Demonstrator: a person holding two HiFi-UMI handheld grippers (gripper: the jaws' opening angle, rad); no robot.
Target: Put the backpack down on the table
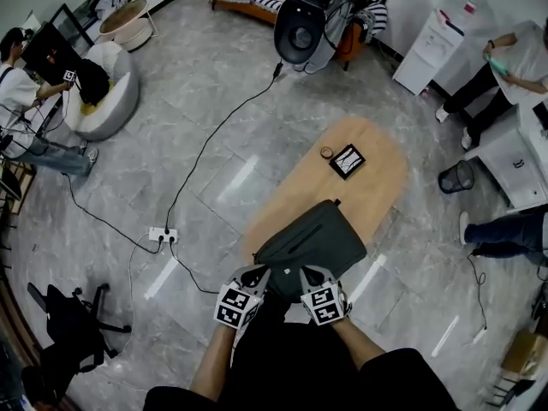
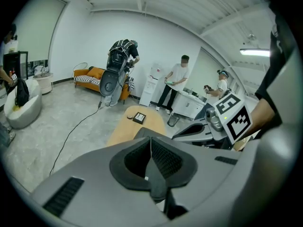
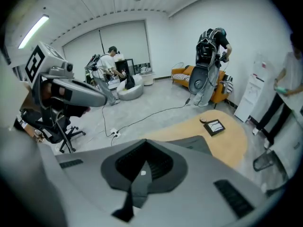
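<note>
Fingers of the left gripper (image 2: 151, 157) and right gripper (image 3: 143, 167) each clamp a strap (image 2: 157, 179) of the backpack (image 1: 312, 240); the bag seems perched at the table's (image 1: 377, 187) near end; released there, it could slide off.

- Backpack (image 1: 312, 240): dark grey, with a zip across its face. We find it over the near end of the table; contact is unclear.
- We see its dark straps pinched by the left gripper (image 1: 257, 275) and right gripper (image 1: 313, 274).
- Table (image 1: 383, 187): light wood, oval.
</note>
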